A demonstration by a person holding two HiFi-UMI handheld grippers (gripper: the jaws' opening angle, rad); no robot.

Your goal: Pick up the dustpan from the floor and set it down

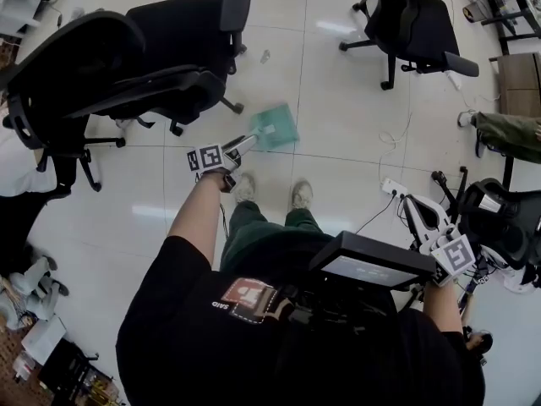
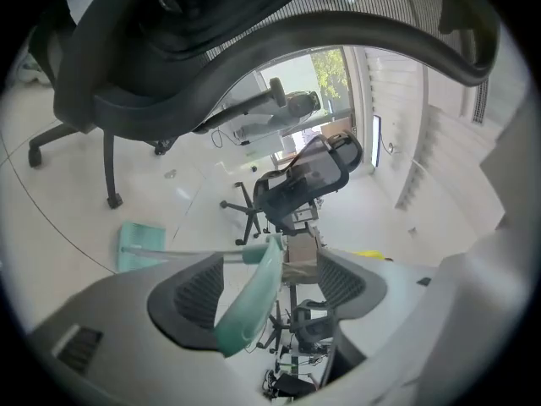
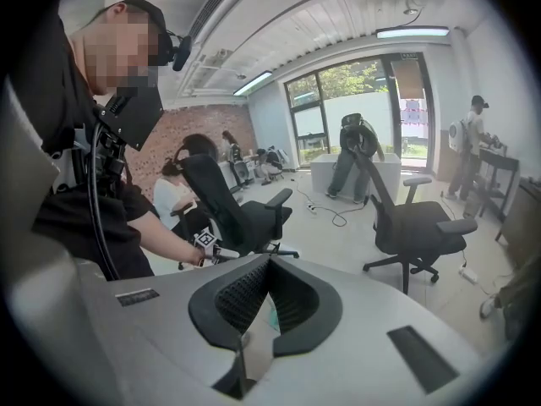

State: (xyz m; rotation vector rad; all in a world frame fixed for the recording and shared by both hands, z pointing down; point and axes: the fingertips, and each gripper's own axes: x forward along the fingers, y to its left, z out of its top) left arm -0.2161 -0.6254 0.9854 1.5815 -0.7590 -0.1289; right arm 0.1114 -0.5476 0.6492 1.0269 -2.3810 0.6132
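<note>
A teal dustpan (image 1: 275, 127) rests on the pale tiled floor just ahead of the person's shoes. In the left gripper view its pan (image 2: 139, 245) lies flat at the left and its long handle (image 2: 249, 299) runs back between the jaws. My left gripper (image 1: 248, 144) (image 2: 275, 256) is low over the floor with its jaws spread wide around the handle. The handle leans near the left pad and is not pinched. My right gripper (image 1: 408, 203) (image 3: 269, 265) hangs at the person's right side, away from the dustpan, its fingertips together with nothing held.
A black office chair (image 1: 127, 66) stands close on the dustpan's left, its base (image 2: 110, 197) near the pan. Another chair (image 1: 414, 19) is at the far right and a third (image 1: 499, 218) beside my right gripper. A power strip (image 1: 393, 187) and cables lie on the floor.
</note>
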